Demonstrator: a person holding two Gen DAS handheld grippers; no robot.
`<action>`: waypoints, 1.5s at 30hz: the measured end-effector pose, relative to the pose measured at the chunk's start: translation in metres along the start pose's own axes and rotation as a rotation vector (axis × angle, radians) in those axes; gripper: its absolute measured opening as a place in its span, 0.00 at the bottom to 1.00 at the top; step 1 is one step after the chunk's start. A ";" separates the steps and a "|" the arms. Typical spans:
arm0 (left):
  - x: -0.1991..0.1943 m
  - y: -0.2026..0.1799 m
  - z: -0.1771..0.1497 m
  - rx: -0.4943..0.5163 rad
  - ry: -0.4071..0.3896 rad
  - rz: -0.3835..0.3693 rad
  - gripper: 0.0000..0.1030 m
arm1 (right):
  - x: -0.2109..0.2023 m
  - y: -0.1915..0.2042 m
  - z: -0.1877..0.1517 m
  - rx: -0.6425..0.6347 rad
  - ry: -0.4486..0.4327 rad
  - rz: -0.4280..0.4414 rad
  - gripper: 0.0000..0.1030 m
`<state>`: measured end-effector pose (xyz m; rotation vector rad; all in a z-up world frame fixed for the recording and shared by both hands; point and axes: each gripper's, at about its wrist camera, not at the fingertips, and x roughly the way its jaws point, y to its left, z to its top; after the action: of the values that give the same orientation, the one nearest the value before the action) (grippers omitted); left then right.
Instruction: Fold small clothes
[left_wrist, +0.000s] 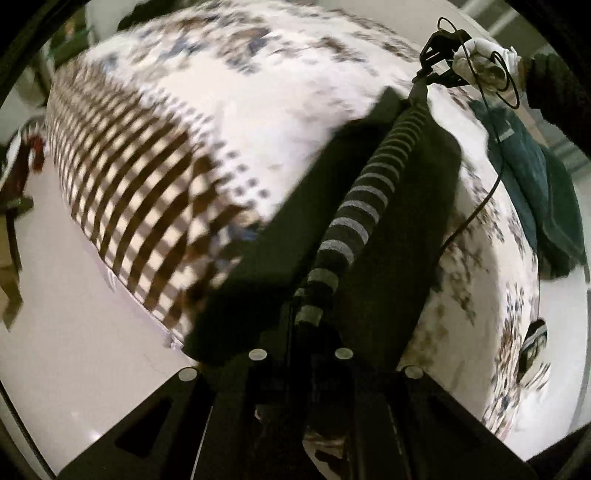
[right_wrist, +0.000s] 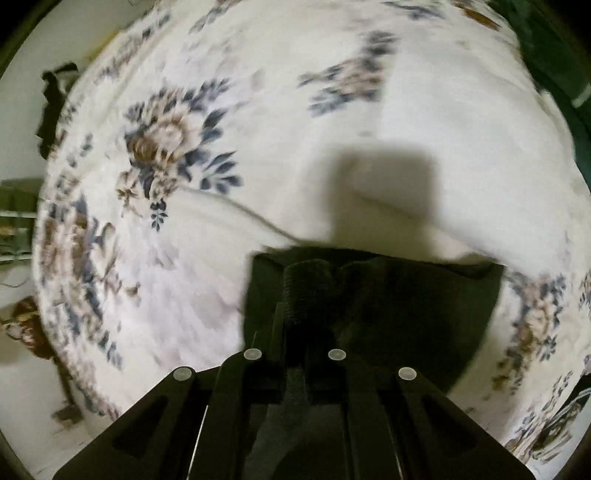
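Dark fabric, a small black garment (left_wrist: 280, 266) with a grey-striped band (left_wrist: 354, 221) along its top edge, hangs stretched above the floral bedspread (left_wrist: 258, 92) between the two tools. In the left wrist view, the left gripper (left_wrist: 306, 325) has its fingers pinched narrow on the near end of the band; at the far end the right gripper (left_wrist: 437, 48), small in the distance, appears to hold the other corner, with a white-gloved hand (left_wrist: 484, 59) behind it. Right of that lies a teal cloth (left_wrist: 532, 173). Judged risk: the band is taut, so any uneven pull could slip it from one pinch and drop the garment in a heap, spoiling the fold line; the dangling cable (left_wrist: 480, 206) might also snag the cloth. In the right wrist view, the right gripper (right_wrist: 295, 291) has its fingers close together on the black garment (right_wrist: 388, 317), which bunches over the tips. Hard to make out: both frames are motion-blurred, the fingertips are buried in black cloth, so grip depth cannot be read, and the garment's type and lower hem are unclear.
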<state>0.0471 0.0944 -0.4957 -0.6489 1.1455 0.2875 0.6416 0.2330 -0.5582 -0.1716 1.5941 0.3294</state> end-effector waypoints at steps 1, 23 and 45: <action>0.005 0.008 0.001 -0.017 0.008 -0.010 0.04 | 0.011 0.010 0.002 0.003 0.004 -0.016 0.06; 0.033 0.108 0.029 -0.094 0.136 -0.077 0.51 | 0.076 -0.108 -0.326 0.243 0.215 0.343 0.54; -0.003 0.070 -0.002 0.092 0.205 0.014 0.02 | 0.097 -0.156 -0.550 0.353 0.164 0.442 0.07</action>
<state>0.0080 0.1482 -0.5166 -0.5994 1.3515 0.1819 0.1626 -0.0783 -0.6584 0.4412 1.8201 0.3734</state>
